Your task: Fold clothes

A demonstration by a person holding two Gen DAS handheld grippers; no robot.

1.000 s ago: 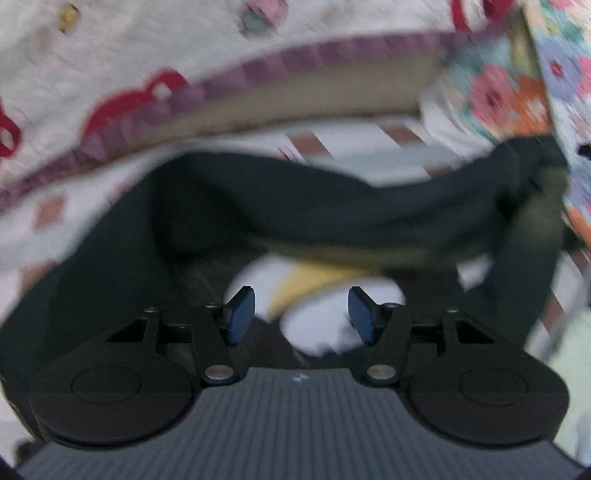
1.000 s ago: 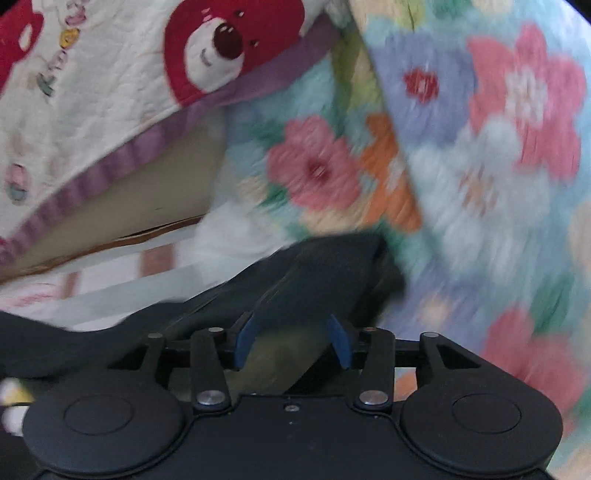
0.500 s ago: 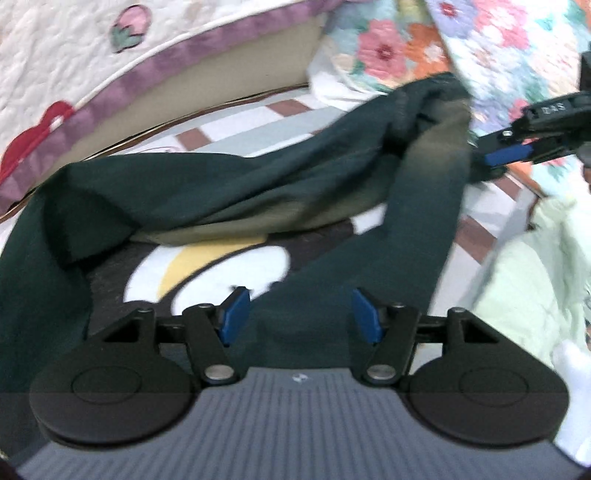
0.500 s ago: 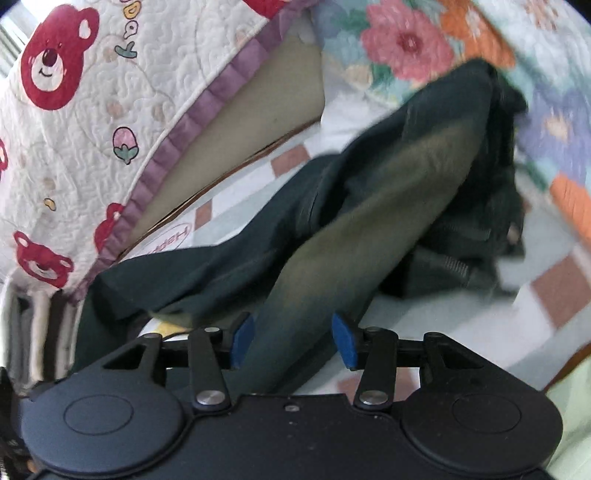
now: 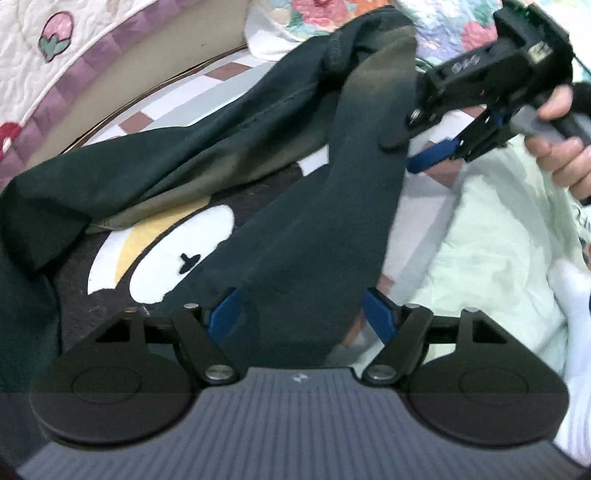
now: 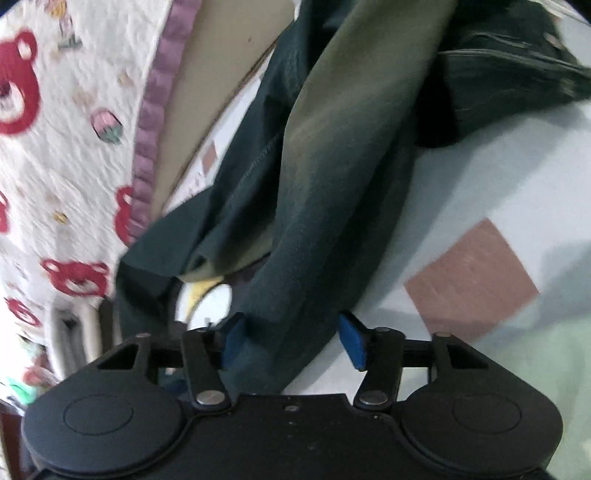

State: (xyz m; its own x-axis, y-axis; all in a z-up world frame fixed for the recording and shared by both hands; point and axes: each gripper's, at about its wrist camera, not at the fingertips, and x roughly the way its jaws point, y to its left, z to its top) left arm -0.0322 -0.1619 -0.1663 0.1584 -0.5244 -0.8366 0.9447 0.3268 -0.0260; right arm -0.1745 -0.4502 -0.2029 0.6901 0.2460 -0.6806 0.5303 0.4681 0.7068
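Dark green garment (image 5: pixel 229 140) sprawled across bed sheet (image 6: pixel 491 206), pale with brown squares; white-and-yellow cartoon print (image 5: pixel 177 251) showing beneath a fold. Sleeve-like strip (image 5: pixel 317 236) running between left gripper (image 5: pixel 301 314) fingers, jaws opening, blue pads (image 5: pixel 376 314) not pressing cloth. Same for right gripper (image 6: pixel 293 338): jaws opening, fabric band (image 6: pixel 306 258) lying between, not pinched. Right gripper also seen from left wrist view, hand (image 5: pixel 557 136) on its handle. Bear-print quilt (image 6: pixel 66 155) with purple trim at far edge, floral blanket (image 5: pixel 443 22) behind. Pale green cloth (image 5: pixel 487 258) bunched beside the garment. Tan headboard or wall (image 6: pixel 221 51), hard to tell which.
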